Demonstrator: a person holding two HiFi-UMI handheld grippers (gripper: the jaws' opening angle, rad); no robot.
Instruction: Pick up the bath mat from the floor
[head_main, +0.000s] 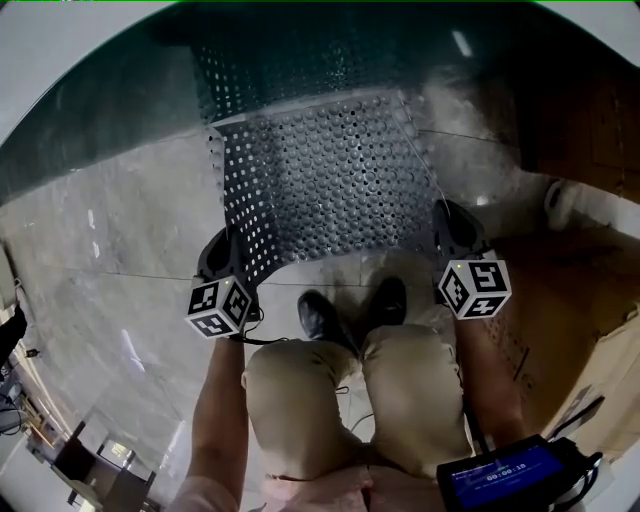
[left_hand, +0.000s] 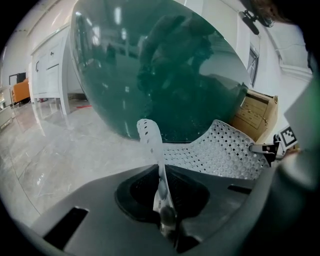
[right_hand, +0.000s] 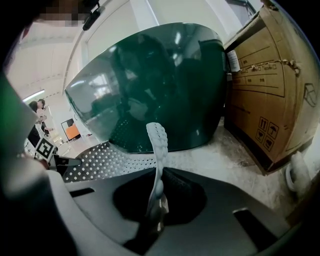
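Observation:
The bath mat (head_main: 320, 180) is a pale grey sheet full of round holes. Its near edge hangs lifted off the marble floor, and its far end lies against the dark green tub (head_main: 300, 50). My left gripper (head_main: 230, 265) is shut on the mat's near left corner. In the left gripper view that corner (left_hand: 150, 135) stands up in a thin strip from between the closed jaws (left_hand: 163, 210). The right gripper (head_main: 448, 235) is shut on the near right corner, and in its own view the mat edge (right_hand: 157, 142) rises from its jaws (right_hand: 156, 207).
The green tub (right_hand: 160, 85) stands just beyond the mat. A cardboard box (right_hand: 270, 80) stands to the right of it, with a white object (right_hand: 296, 175) on the floor at its foot. The person's shoes (head_main: 355, 310) stand just behind the mat's near edge. A white cabinet (left_hand: 50, 65) is at far left.

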